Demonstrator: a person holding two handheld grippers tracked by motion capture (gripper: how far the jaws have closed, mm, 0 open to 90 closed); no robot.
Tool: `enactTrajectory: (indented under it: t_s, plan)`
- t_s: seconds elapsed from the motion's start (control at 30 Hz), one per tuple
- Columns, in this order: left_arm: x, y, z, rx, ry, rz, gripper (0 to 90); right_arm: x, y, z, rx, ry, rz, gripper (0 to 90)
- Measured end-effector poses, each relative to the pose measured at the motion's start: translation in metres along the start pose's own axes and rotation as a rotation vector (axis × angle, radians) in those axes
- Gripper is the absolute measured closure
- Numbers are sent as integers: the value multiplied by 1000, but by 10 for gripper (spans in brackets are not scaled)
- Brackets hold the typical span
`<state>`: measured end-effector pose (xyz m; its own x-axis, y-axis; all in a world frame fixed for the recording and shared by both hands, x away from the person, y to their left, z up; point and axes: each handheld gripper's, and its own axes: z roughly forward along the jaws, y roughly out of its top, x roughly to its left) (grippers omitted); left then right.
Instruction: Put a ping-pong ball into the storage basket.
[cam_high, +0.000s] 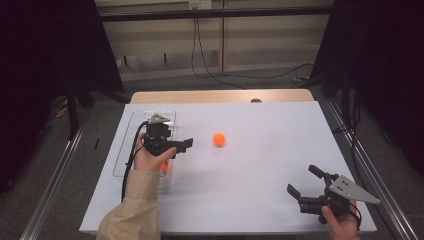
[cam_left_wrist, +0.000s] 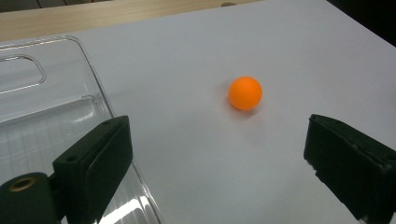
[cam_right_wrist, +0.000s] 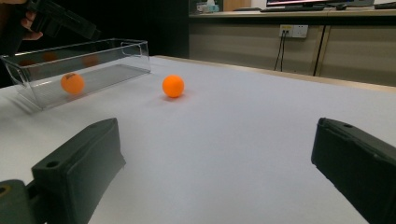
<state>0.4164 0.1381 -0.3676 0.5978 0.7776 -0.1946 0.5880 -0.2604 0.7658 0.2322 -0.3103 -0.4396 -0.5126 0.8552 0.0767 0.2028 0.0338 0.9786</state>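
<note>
An orange ball (cam_high: 218, 139) lies on the white table (cam_high: 260, 165), just right of a clear plastic bin (cam_high: 125, 150). A second orange ball (cam_right_wrist: 73, 83) rests inside the bin. My left gripper (cam_high: 183, 146) hovers over the bin's right side, pointing toward the loose ball. In the left gripper view the gripper (cam_left_wrist: 217, 128) stands open, with the ball (cam_left_wrist: 245, 93) a little ahead of it and nothing between the jaws. My right gripper (cam_high: 303, 180) is low near the table's front right corner, open and holding nothing, facing the ball (cam_right_wrist: 173, 86) and the bin (cam_right_wrist: 93, 51) from afar.
A wooden strip (cam_high: 220, 96) runs along the table's far edge. Black cables (cam_high: 210, 70) trail over the floor behind it. Metal rails (cam_high: 55, 170) flank the table, and dark curtains (cam_high: 45, 45) hang on both sides. A sleeve (cam_high: 132, 210) reaches in at the front left.
</note>
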Motion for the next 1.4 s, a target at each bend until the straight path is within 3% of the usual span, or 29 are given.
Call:
enactTrajectory:
  t_s: [1.23,1.4]
  plan:
    - [-19,1,14,26,-20,46,73,0,0,0,-1,3,2,12]
    - [-22,2,15,18,-21,38,73,0,0,0,2,4,-3,12]
